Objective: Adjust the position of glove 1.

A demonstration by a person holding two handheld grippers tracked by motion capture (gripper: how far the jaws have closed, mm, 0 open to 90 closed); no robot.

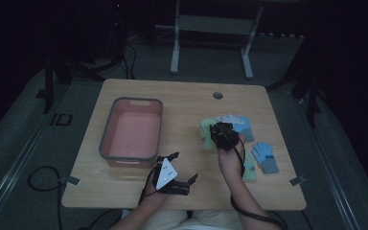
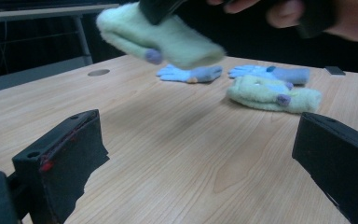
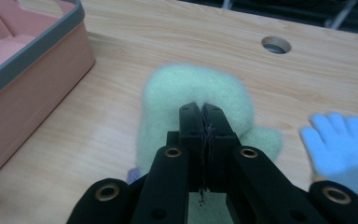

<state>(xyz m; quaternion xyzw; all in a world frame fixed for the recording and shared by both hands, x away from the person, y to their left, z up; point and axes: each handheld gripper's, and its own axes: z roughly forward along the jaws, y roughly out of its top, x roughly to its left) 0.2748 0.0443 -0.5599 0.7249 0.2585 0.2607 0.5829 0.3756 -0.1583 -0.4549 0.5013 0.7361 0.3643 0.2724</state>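
Two tongs in play. My right gripper (image 3: 200, 109) has its jaws pressed together on a pale green glove (image 3: 193, 100), pinching the fabric near the cuff; the glove hangs clear of the table (image 1: 182, 103), to the right of the pink bin (image 1: 131, 128) and not yet over it. My left gripper (image 1: 182, 167) rests low at the near edge of the table, just in front of the bin's right corner, jaws standing wide apart with nothing between them.

Progress, as I judge it: sorting of gloves into the bin has barely begun. Bin interior looks bare. One glove lifted, none delivered. Three gloves lie on the table well to the right of the bin: a second green glove (image 2: 272, 93), and two blue gloves (image 2: 191, 73) (image 2: 270, 73) beyond it.

Materials: green gloves are fuzzy, thick knit, soft and floppy, with small purple fingertip patches; the held one sags around the jaws. Blue gloves look thinner and flatter, fingers splayed. Bin is rigid plastic, rectangular with rounded corners, grey rim, pink walls. Table is smooth light woodgrain with a round cable hole (image 1: 217, 95) beyond the bin, toward the far edge.
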